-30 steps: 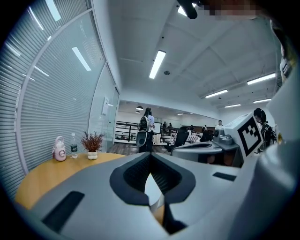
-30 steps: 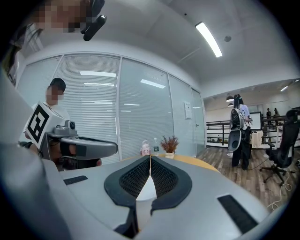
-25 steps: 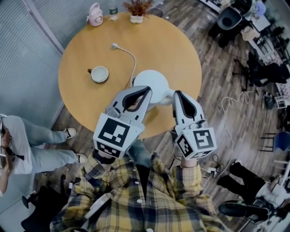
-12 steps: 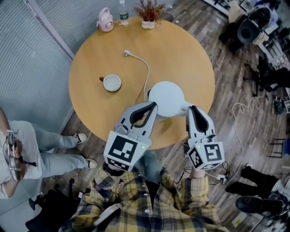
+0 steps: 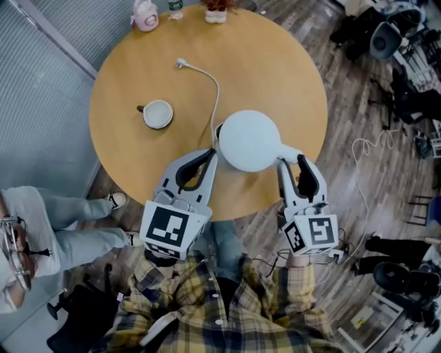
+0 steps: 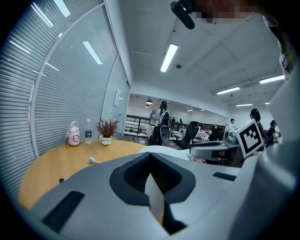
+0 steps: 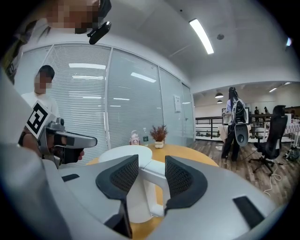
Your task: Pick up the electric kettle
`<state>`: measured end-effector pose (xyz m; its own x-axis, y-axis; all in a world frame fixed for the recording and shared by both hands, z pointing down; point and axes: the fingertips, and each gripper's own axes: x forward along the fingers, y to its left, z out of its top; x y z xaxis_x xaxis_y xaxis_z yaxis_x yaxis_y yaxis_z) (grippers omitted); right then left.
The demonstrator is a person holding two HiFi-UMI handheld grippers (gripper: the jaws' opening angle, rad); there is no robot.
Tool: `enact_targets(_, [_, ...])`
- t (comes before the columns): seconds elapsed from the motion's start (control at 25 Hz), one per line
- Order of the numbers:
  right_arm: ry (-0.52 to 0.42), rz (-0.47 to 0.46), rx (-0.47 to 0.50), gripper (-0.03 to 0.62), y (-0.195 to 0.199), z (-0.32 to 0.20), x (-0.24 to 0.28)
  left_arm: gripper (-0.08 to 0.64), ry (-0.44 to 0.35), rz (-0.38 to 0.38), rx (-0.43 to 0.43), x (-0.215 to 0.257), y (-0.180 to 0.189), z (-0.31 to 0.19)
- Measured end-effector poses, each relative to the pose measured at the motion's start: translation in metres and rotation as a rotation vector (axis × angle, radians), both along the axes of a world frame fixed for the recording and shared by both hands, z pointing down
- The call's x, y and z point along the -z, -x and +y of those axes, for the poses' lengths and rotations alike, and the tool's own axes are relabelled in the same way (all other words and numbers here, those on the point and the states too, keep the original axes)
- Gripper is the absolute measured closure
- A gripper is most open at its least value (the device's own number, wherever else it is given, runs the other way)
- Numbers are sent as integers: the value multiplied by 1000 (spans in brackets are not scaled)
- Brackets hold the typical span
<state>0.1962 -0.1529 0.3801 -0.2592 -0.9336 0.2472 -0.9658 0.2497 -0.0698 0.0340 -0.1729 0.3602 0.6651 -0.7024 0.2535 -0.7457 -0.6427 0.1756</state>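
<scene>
The white electric kettle (image 5: 249, 140) stands on the round wooden table (image 5: 131, 76), near its front edge, with its handle (image 5: 289, 153) pointing right. Its cord (image 5: 215, 89) runs back to a loose plug (image 5: 180, 63). My right gripper (image 5: 294, 165) reaches round the handle (image 7: 152, 187); its jaws are opening, the handle lies between the pads, and they do not press on it. My left gripper (image 5: 205, 157) rests just left of the kettle body (image 6: 161, 149), shut with nothing in it.
A white cup (image 5: 158, 114) sits left of the kettle. A pink item (image 5: 145, 14), a bottle (image 5: 175, 5) and a potted plant (image 5: 216, 10) line the far edge. A seated person (image 5: 41, 220) is at the left. Office chairs and a floor cable (image 5: 358, 148) are at the right.
Both grippers have sunk with the kettle, which now rests on the table. The right jaws, shut on the handle before, have parted. The left gripper stays shut.
</scene>
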Motion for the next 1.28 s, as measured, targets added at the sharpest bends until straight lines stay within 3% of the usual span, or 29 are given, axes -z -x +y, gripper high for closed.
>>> enact_targets(0.24, [-37,69,-31,387,-12,3,-1,557,23,-20,0,-21,0,-4])
enact_targets(0.72, [47,41,-49,353,-28,2,-51,557,75,-21,4,-60,1,-13])
enact_targets(1.28, [52,-18,-75,354,-35,-22,-85,557,92,-17,3,-84,-7,-17])
